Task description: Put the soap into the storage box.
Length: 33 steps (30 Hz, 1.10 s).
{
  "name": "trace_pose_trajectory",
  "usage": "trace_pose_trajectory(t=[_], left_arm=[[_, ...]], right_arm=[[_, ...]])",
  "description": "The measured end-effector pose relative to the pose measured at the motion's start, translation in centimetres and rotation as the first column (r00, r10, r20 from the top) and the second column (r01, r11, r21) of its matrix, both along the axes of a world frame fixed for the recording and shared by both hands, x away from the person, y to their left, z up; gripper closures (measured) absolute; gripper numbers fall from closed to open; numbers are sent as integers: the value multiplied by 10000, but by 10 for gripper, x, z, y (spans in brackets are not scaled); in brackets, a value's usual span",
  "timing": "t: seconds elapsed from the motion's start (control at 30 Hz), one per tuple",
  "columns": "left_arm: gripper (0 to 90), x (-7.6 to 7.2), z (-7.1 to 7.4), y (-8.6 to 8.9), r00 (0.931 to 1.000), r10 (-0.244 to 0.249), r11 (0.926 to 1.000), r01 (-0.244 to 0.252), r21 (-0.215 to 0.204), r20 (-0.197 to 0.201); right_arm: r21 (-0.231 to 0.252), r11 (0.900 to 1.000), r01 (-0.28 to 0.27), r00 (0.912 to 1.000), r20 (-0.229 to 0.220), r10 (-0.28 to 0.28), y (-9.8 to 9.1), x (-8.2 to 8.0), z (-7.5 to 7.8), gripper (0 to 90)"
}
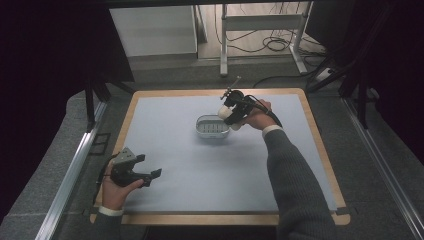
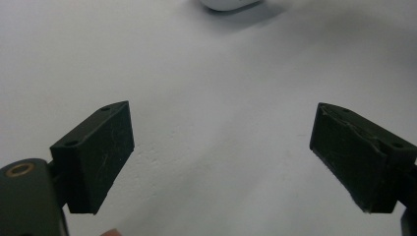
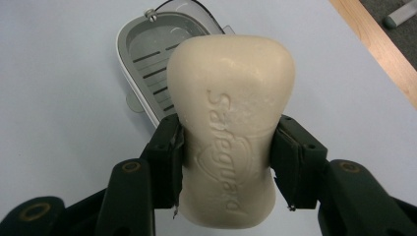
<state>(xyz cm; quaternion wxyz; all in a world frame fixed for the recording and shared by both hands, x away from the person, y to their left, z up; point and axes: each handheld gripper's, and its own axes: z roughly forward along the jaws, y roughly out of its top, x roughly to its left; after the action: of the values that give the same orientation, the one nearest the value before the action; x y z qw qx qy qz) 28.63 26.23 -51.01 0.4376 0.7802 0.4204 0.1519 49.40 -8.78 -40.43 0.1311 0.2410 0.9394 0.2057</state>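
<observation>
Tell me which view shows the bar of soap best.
The right gripper view: the bar of soap sits close up between the jaws, its embossed lettering legible. In the high view it is a small pale shape beside the soap dish. The left gripper view looks at bare mat.

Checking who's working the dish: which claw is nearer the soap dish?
Right. The right claw holds the soap at the soap dish; the left claw rests open, far nearer the person.
</observation>
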Motion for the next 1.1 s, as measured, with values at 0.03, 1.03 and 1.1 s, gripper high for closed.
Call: trace_pose_trajectory(t=[0.03,1.03,1.1], left_arm=[[100,0,0,0,10000,-7,10000,7,9,-5],[100,1,-1,-1,10000,-22,10000,22,1,-24],[100,1,-1,-1,10000,-24,10000,24,11,-19]], right_arm=[[-8,10000,-51,10000,70,51,1,1,0,497],[-405,9940,-1011,9949,-41,1010,32,19,-11,497],[-449,9930,-1094,9940,-108,1090,33,21,-13,496]])
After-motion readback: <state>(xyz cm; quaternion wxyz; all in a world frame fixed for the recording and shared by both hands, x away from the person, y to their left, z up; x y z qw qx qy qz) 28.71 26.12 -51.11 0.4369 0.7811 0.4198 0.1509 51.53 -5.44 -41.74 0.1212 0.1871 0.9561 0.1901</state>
